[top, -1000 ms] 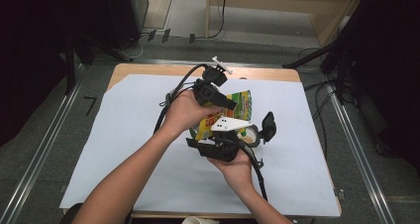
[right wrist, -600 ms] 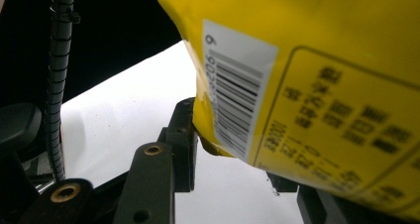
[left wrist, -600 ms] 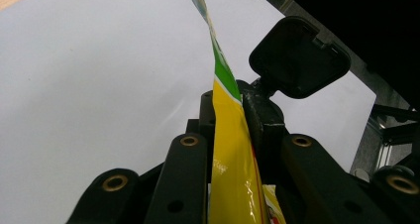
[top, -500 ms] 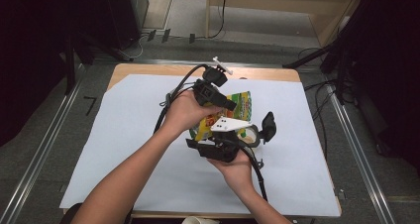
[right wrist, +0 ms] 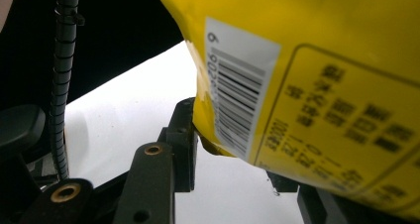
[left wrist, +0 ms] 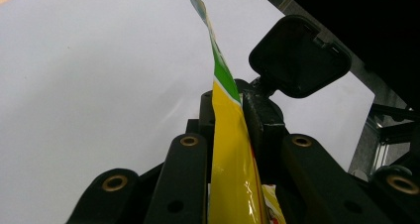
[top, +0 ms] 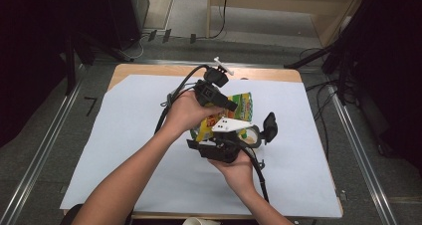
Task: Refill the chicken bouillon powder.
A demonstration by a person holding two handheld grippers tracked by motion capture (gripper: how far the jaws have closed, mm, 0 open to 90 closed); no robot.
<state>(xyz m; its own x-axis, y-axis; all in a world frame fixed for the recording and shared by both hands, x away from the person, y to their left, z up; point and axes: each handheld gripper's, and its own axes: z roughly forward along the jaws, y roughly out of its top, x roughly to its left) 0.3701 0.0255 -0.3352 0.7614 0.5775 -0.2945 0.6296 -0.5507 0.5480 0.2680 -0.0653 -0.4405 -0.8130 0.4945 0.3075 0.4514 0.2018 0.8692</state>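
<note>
A yellow and green snack bag [top: 242, 104] is held up over the middle of the table between both grippers. My left gripper [top: 225, 103] comes at it from the left and is shut on its top edge; in the left gripper view the bag [left wrist: 230, 154] stands edge-on, pinched between the jaws. My right gripper [top: 225, 139], with its grey plate on top, holds the bag from below. In the right gripper view the bag's back [right wrist: 337, 70], with a white barcode label, fills the gap between the jaws, and the left pad [right wrist: 187, 135] presses its corner.
A white paper sheet [top: 124, 135] covers the wooden table [top: 268, 74]. Metal rails [top: 358, 155] run along both sides. Cables lie on the floor beyond the far edge. A white cup rim [top: 201, 221] pokes in at the near edge.
</note>
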